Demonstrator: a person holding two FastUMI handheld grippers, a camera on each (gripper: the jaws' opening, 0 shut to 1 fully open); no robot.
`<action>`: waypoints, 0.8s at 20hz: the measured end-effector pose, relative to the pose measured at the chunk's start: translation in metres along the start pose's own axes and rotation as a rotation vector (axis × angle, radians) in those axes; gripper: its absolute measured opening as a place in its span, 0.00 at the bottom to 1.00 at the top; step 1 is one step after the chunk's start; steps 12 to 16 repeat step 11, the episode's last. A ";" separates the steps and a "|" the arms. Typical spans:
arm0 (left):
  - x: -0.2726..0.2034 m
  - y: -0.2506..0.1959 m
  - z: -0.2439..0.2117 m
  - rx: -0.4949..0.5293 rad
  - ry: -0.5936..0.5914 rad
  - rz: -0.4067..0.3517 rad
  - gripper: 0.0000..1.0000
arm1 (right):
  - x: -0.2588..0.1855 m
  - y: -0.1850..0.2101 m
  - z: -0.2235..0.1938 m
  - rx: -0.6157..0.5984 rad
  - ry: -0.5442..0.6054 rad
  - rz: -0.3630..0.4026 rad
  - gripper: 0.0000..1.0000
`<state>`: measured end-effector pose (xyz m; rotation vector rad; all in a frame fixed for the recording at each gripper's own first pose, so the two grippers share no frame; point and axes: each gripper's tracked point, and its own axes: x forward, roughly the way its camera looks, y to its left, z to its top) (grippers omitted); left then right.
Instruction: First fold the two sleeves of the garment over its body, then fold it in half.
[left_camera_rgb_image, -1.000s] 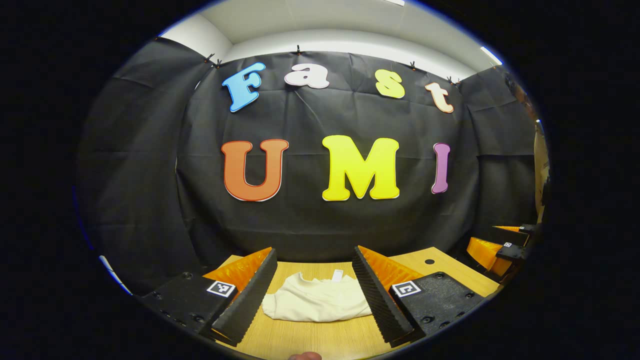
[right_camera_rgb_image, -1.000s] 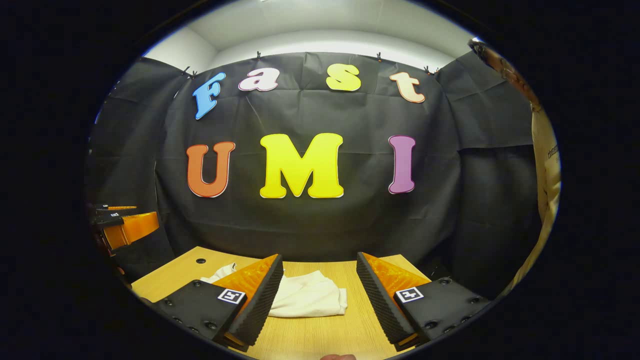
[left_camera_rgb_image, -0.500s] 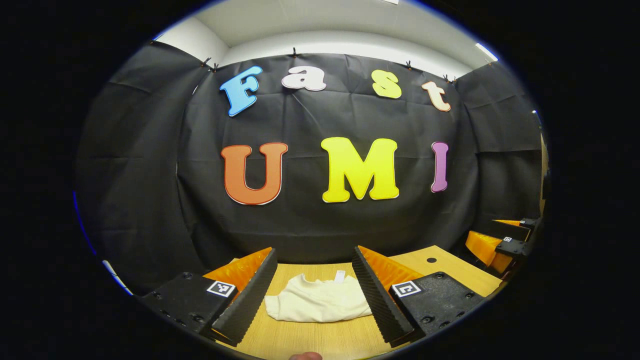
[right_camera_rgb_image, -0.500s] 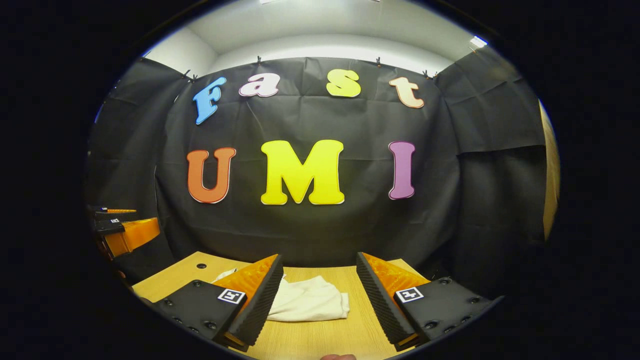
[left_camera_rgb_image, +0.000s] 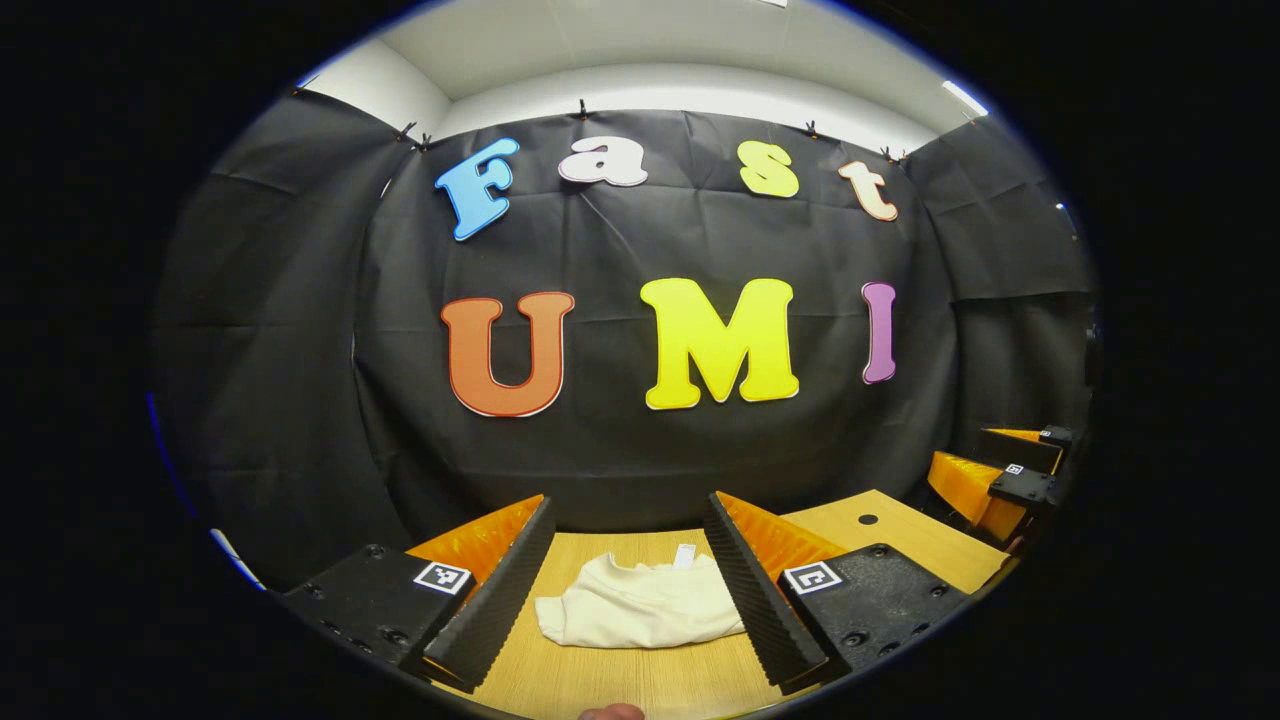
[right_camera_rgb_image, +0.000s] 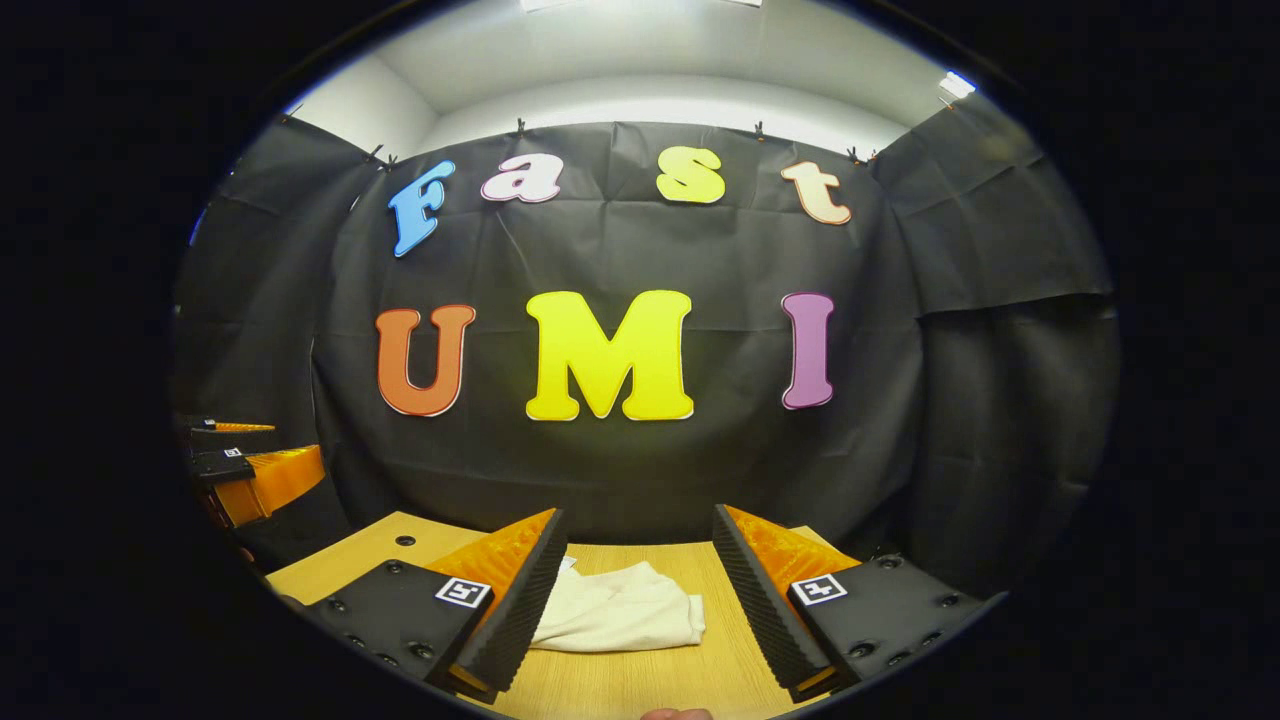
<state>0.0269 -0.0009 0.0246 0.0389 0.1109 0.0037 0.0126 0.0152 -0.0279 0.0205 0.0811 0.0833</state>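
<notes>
Garment (left_camera_rgb_image: 645, 612): cream, folded into a compact bundle, lying on the wooden tabletop (left_camera_rgb_image: 620, 680) in front of the black cloth wall (left_camera_rgb_image: 620, 470). Small white tag at its far edge. Left tool (left_camera_rgb_image: 625, 580): released, fingers spread wide, held above the tabletop, apart from the cloth. Right tool (right_camera_rgb_image: 635, 585): likewise released, nothing gripped; its left finger hides part of the garment (right_camera_rgb_image: 620, 615). Round hole in the tabletop (left_camera_rgb_image: 867, 520) to the right. Nothing stands between tools and bundle.
</notes>
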 end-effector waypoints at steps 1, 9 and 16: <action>0.000 0.000 0.000 -0.001 -0.002 0.002 0.98 | 0.001 0.000 0.001 0.001 -0.003 0.000 0.93; 0.002 -0.003 0.002 0.007 -0.007 -0.003 0.97 | 0.003 -0.003 -0.006 0.012 0.014 -0.001 0.93; 0.003 -0.003 0.000 0.006 -0.003 -0.001 0.97 | 0.005 0.001 -0.002 0.007 0.004 0.007 0.93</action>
